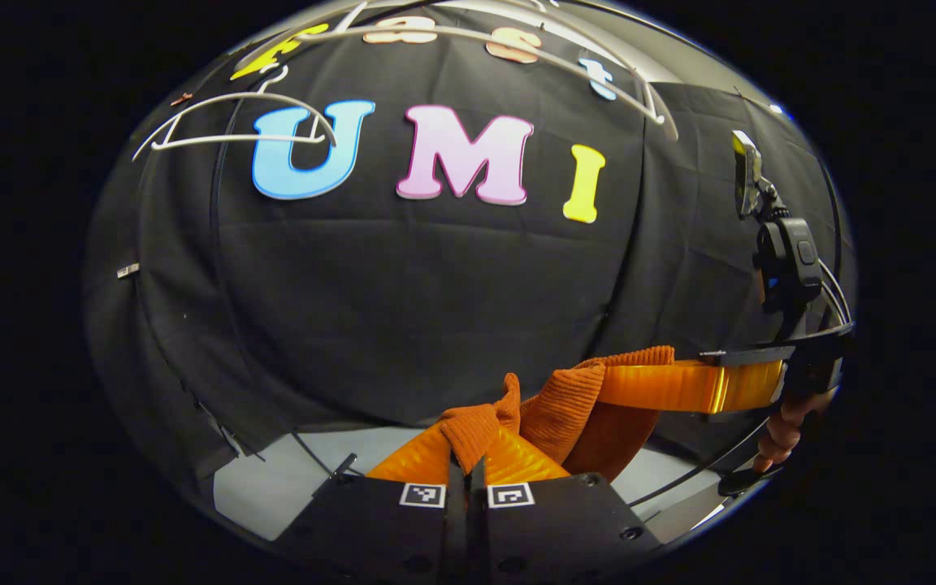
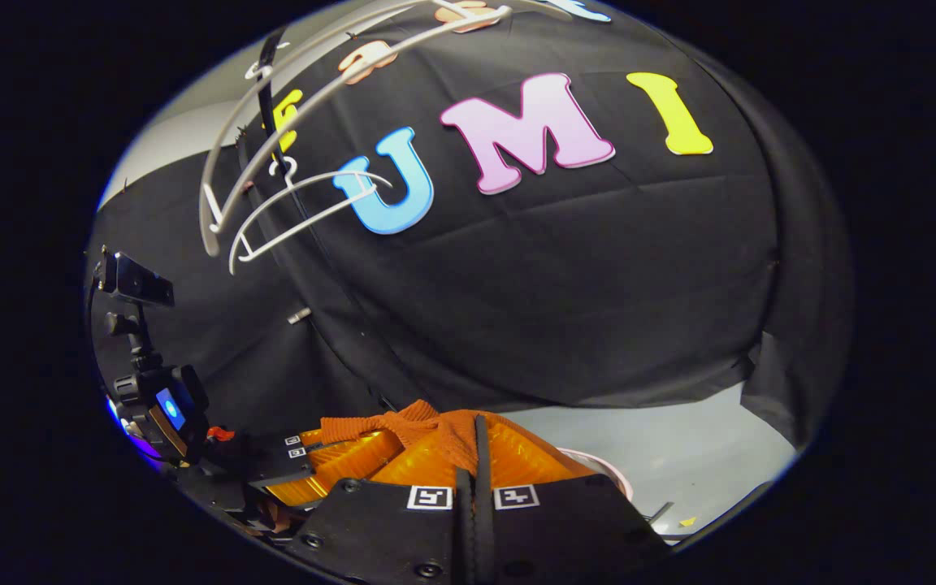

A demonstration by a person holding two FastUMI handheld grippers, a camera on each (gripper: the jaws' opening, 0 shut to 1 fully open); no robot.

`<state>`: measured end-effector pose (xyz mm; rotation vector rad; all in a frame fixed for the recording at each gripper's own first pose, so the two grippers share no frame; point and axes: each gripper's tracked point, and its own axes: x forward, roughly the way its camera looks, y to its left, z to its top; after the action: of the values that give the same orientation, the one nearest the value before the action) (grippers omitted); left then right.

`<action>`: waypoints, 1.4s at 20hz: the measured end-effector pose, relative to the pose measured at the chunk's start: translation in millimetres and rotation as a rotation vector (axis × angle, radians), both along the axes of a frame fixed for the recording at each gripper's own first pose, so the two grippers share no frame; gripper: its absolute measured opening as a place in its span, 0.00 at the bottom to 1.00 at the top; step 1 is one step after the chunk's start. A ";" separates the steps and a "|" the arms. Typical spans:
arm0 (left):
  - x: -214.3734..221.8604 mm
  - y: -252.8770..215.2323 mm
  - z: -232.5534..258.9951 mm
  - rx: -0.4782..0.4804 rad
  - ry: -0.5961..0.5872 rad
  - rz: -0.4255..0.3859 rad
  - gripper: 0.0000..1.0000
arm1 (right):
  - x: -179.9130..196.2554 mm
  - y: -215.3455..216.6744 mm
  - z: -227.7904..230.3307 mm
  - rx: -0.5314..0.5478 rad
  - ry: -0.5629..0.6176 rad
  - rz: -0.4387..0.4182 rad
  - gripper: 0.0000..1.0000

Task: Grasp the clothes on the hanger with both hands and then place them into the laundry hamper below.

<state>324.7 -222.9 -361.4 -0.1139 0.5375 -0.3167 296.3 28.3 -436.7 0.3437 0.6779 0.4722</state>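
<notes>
The orange ribbed knit garment (image 1: 561,406) hangs bunched between both grippers, off the hanger. In the left gripper view my left gripper (image 1: 468,443) is shut on a fold of it at the bottom. My right gripper (image 1: 622,388) reaches in from the right, its orange fingers closed over another part, with a hand (image 1: 785,431) behind. In the right gripper view my right gripper (image 2: 476,439) pinches the garment (image 2: 403,424), and the left gripper (image 2: 330,459) holds it lower left. The white hanger (image 1: 232,130) (image 2: 289,207) hangs bare up high. A pale curved rim (image 2: 608,473), possibly the hamper, peeks beside my right fingers.
A white rail (image 1: 517,36) (image 2: 330,81) arcs across the top and carries the hanger. The black cloth wall stands close ahead. Grey floor (image 2: 679,455) (image 1: 273,487) shows below its hem. A thin black stand pole (image 2: 269,106) runs up beside the hanger.
</notes>
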 end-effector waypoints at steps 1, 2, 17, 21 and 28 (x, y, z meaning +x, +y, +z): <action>-0.1 -4.6 -11.3 0.020 0.029 -0.002 0.04 | -0.2 -5.4 -15.3 -0.033 0.020 -0.004 0.04; -1.7 -9.7 -21.6 0.042 0.059 -0.001 0.04 | -1.6 -9.9 -32.9 -0.069 0.048 -0.004 0.04; -21.9 0.9 -90.0 0.169 0.256 0.046 0.96 | -52.4 -47.6 -149.1 -0.349 0.273 -0.053 0.98; -19.4 8.8 -74.4 0.170 0.221 0.075 0.96 | -55.8 -41.6 -133.6 -0.309 0.283 -0.093 0.98; -43.9 16.6 -11.6 0.082 0.131 0.077 0.96 | -55.4 -33.1 -50.7 -0.310 0.120 -0.165 0.99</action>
<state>280.7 -206.3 -372.9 -0.0764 0.6729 -0.2124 240.9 -4.8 -487.4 0.1338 0.8193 0.1851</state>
